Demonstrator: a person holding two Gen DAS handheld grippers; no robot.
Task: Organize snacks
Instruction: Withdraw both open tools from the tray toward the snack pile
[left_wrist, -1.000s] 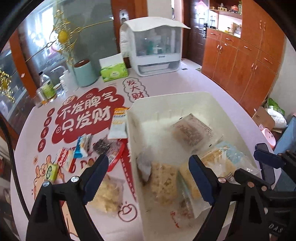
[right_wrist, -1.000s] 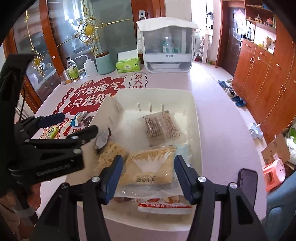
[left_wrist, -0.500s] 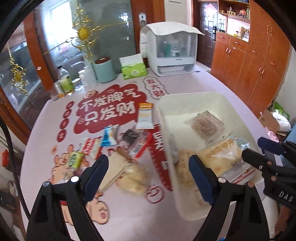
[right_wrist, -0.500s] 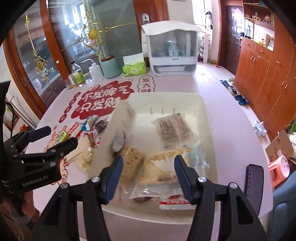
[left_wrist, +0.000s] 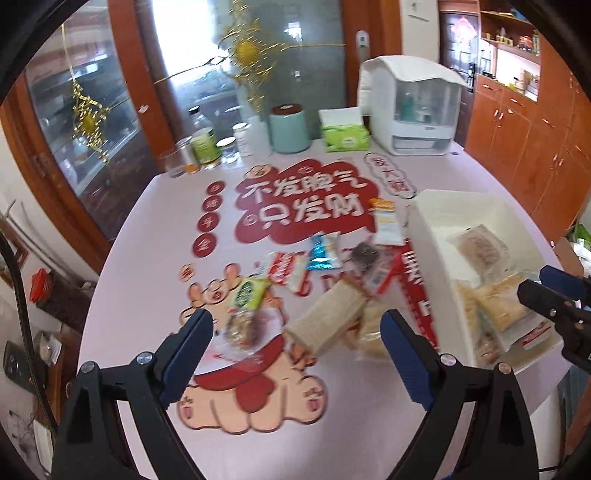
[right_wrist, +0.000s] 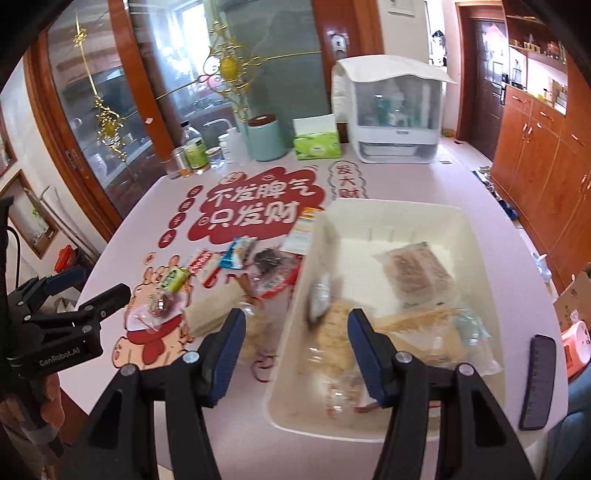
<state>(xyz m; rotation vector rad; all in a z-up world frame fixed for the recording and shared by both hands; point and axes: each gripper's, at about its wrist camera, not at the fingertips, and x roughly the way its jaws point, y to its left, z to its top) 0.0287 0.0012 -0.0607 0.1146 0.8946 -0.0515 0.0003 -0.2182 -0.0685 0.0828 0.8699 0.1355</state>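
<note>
A white plastic bin sits on the pink table and holds several bagged snacks, including a brown cracker pack. Loose snacks lie left of it: a long beige wafer pack, a green packet, a blue-white packet, a red-white packet and an orange-white sachet. My left gripper is open and empty above the loose snacks. My right gripper is open and empty over the bin's left wall.
At the table's far edge stand a white dish cabinet, a green tissue box, a teal canister and several bottles. A dark phone lies right of the bin. Wooden cabinets line the right wall.
My left gripper has swung left, away from the bin, and now faces the loose snacks. My right gripper has drifted left and back, from over the bin's contents to its left wall.
</note>
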